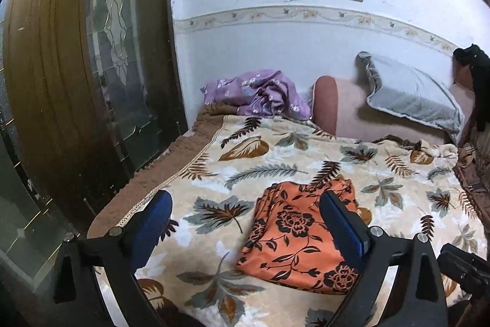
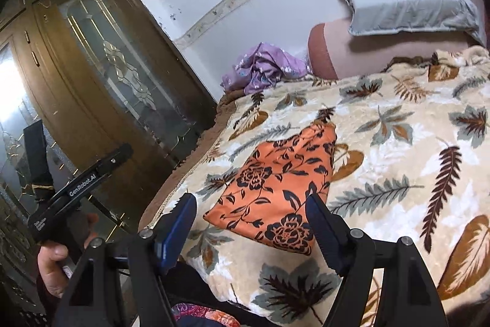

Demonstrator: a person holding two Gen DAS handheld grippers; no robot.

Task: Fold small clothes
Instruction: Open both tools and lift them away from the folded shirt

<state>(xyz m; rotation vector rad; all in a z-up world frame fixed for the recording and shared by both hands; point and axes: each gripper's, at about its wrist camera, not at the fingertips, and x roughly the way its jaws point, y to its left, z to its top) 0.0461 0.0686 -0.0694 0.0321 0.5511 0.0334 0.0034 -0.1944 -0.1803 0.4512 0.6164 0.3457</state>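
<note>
- Nearest, at the bottom of the left wrist view: left gripper (image 1: 245, 222), blue fingers (image 1: 154, 222) wide apart, nothing between them, held up off the bed.
- Same low down in the right wrist view: right gripper (image 2: 248, 219), fingers apart, holding nothing, also up in the air.
- Just past both, in the lower middle of each frame: orange flowered cloth (image 1: 301, 238) (image 2: 275, 189), lying folded and flat on the leaf blanket (image 1: 275, 161) (image 2: 398, 161), touched by neither gripper.
- Could go wrong: top layer of the orange flowered cloth might slide open again, since the cloth looks smooth and the blanket soft and fluffy.
- Could go wrong: a finger coming down low might snag the fluffy blanket and drag the fold out of shape.
- Could go wrong: two grippers close side by side, so might bump together; left one seen at lower left of the right wrist view, in a hand (image 2: 53, 262).
- Edges: bed edge with brown trim (image 1: 147, 173) runs up the left, with the wooden glass door (image 1: 76, 66) right beside it. Little room there.
- Open room: lots of bare blanket to the right and further back.
- Far back, top middle: purple cloth (image 1: 257, 94) in a crumpled heap by the wall, maybe next to fold. Grey pillow (image 1: 410, 94) at upper right.
</note>
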